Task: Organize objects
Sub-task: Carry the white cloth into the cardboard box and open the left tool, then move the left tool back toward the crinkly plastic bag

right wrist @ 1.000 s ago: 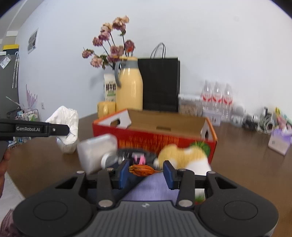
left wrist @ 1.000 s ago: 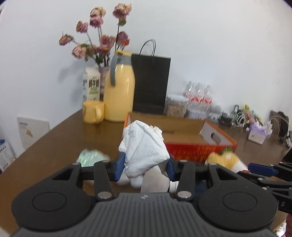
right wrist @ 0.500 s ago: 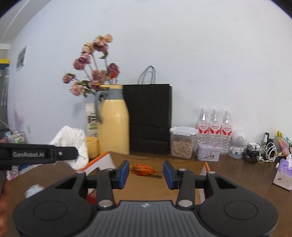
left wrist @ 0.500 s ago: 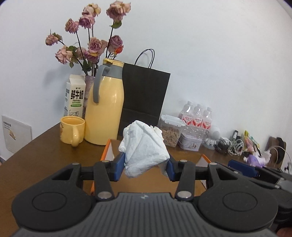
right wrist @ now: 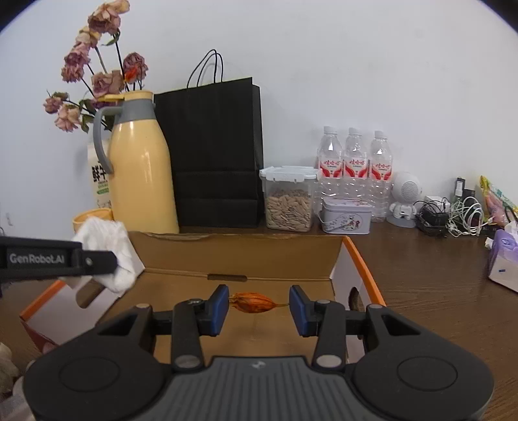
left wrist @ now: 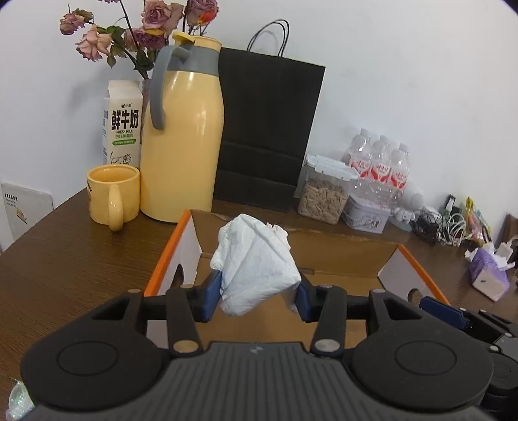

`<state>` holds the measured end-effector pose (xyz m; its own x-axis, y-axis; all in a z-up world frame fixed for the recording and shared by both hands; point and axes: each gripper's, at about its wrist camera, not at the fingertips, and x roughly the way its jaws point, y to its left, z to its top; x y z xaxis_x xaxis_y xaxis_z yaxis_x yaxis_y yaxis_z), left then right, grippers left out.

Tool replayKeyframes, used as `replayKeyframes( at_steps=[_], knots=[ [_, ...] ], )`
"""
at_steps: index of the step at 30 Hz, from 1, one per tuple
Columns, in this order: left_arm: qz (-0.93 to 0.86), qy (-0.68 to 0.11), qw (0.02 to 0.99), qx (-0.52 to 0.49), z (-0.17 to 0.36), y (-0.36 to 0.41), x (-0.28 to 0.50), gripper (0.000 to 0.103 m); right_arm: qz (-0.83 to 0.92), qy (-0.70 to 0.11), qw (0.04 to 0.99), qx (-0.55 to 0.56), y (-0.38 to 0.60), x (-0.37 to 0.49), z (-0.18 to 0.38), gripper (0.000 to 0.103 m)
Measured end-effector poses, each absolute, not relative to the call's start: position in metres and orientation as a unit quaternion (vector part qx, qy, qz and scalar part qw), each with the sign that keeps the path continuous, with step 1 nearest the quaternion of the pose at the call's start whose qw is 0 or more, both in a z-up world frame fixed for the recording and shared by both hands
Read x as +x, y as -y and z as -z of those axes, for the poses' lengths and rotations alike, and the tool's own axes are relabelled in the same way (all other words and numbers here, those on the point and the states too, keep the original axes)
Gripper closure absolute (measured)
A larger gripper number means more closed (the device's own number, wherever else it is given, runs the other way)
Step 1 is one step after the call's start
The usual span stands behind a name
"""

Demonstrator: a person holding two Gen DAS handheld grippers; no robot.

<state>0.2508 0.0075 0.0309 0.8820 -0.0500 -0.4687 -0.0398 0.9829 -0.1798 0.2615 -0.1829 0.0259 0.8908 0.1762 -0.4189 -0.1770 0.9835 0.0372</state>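
Note:
My left gripper [left wrist: 255,299] is shut on a crumpled white tissue [left wrist: 255,268] and holds it over the open orange-rimmed cardboard box [left wrist: 168,256]. The tissue also shows in the right wrist view [right wrist: 110,252], at the box's left end. My right gripper [right wrist: 258,306] is shut on a dried orange flower bud [right wrist: 254,302], held by its two tips over the box [right wrist: 359,259], above its brown floor. The right gripper's blue fingertip [left wrist: 443,312] shows at the right of the left wrist view.
Behind the box stand a yellow jug [left wrist: 181,139], a yellow mug [left wrist: 111,194], a milk carton [left wrist: 121,124], dried roses [left wrist: 145,29], a black paper bag [left wrist: 265,129], a seed jar [right wrist: 288,200], a tin [right wrist: 346,215], water bottles [right wrist: 354,162]. Cables [right wrist: 453,217] and a tissue pack [right wrist: 505,259] lie right.
Both grippers have risen and moved forward, from in front of the box to over its open top, each still holding its object. The clutter in front of the box has dropped from view.

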Motion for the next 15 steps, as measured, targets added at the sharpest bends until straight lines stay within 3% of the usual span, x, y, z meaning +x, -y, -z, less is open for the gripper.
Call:
replayKeyframes(
  at_steps=[2,4,5,6,7,8,9,12,15],
  knots=[
    [0.003,-0.246,0.965,-0.087,-0.031,-0.004,0.252,0.053,-0.092,-0.217,0.972,0.0,0.183,0.26,-0.026,0.063],
    [-0.002,-0.242,0.967,-0.084,-0.031,-0.003,0.249,0.037,-0.089,-0.215,0.973,0.001,0.182,0.258,-0.025,0.062],
    [-0.008,-0.239,0.968,-0.082,-0.033,-0.003,0.247,0.022,-0.088,-0.212,0.973,0.001,0.183,0.255,-0.026,0.054],
    [-0.012,-0.231,0.97,-0.079,-0.035,-0.002,0.245,0.018,-0.086,-0.209,0.974,0.0,0.183,0.254,-0.026,0.046],
    [-0.014,-0.223,0.972,-0.075,-0.037,-0.001,0.243,0.017,-0.083,-0.204,0.975,0.0,0.183,0.253,-0.028,0.032],
    [-0.013,-0.216,0.973,-0.074,-0.038,0.0,0.241,0.011,-0.082,-0.199,0.977,-0.001,0.183,0.251,-0.03,0.023],
    [-0.013,-0.212,0.974,-0.073,-0.039,0.001,0.24,0.0,-0.081,-0.195,0.978,-0.001,0.183,0.249,-0.03,0.021],
    [-0.024,-0.2,0.977,-0.073,-0.042,0.001,0.237,0.0,-0.079,-0.188,0.979,-0.001,0.185,0.247,-0.033,0.008],
    [-0.026,-0.198,0.977,-0.075,-0.042,0.0,0.237,0.0,-0.079,-0.183,0.98,0.0,0.185,0.246,-0.034,0.006]
  ],
)
